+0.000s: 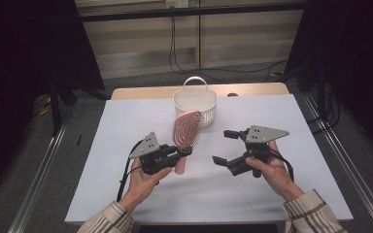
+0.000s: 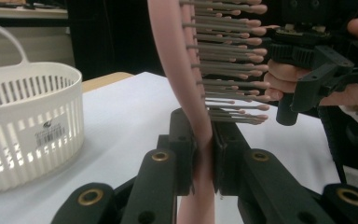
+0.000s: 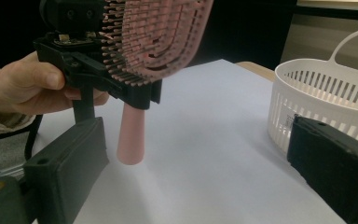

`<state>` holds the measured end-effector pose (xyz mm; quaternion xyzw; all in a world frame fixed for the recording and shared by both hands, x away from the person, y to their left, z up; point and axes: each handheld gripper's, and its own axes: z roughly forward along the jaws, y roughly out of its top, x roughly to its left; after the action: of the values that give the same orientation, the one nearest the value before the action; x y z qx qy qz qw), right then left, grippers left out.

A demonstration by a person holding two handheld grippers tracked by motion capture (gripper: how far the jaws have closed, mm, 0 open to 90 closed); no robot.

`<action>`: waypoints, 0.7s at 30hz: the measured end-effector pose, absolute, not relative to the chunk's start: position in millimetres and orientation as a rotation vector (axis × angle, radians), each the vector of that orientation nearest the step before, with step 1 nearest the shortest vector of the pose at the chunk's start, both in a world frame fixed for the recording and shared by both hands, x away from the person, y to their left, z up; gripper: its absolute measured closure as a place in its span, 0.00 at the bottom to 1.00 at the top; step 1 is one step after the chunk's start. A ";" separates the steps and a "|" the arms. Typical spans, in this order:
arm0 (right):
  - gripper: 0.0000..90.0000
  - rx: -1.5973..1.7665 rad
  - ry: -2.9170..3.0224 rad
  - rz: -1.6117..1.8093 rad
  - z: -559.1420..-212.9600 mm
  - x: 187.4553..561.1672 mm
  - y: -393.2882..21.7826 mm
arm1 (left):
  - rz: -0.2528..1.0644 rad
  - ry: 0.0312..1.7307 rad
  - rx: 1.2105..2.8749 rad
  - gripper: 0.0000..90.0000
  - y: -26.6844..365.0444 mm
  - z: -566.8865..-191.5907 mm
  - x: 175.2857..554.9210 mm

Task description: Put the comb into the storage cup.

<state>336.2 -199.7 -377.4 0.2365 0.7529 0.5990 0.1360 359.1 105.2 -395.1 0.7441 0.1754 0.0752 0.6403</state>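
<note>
We hold the pink hairbrush [image 1: 185, 130] clamped upright in our left gripper [image 1: 183, 153], our right gripper [image 1: 226, 147] gaping and holding nothing, with the white basket [image 1: 194, 106] likely the brush's next stop.

1. The left gripper [image 1: 183, 151] is black, with a grey three-cornered plate on top.
2. The right gripper [image 1: 223, 146] is black too, with the same kind of grey plate, dotted with small holes.
3. In the left gripper view, round brass-coloured rings sit in the black jaw arms.
4. A thin black cable hangs from each gripper.
5. Both sleeves [image 1: 311, 212] are light with dark stripes that cross like checks.
</note>
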 end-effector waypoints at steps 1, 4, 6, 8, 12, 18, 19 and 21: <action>0.06 0.687 2.178 1.727 -376.3 336.2 -199.3 | 0.170 0.396 1.693 0.90 103.5 -395.1 359.6; 0.06 0.675 2.161 1.749 -370.9 336.4 -199.3 | 0.165 0.381 1.691 0.90 99.4 -397.2 363.2; 0.06 0.676 2.131 1.774 -365.7 338.2 -198.1 | 0.149 0.386 1.693 0.90 97.2 -401.5 368.4; 0.06 0.661 2.110 1.792 -357.9 340.2 -194.8 | 0.140 0.401 1.689 0.90 95.6 -404.9 373.5; 0.05 0.639 2.099 1.801 -346.9 344.6 -190.0 | 0.144 0.391 1.690 0.90 94.8 -403.0 377.0; 0.04 0.606 2.082 1.840 -338.7 352.5 -186.3 | 0.149 0.366 1.684 0.90 96.1 -393.3 370.9; 0.03 0.594 2.085 1.845 -337.7 353.7 -184.5 | 0.149 0.359 1.686 0.90 96.5 -393.3 370.0; 0.03 0.583 2.090 1.853 -335.9 355.2 -180.2 | 0.138 0.347 1.683 0.90 96.3 -394.9 368.4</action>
<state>355.2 -180.2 -335.9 0.2024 0.7248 0.6427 0.1438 368.4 96.3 -394.9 0.7411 0.1528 0.0608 0.6509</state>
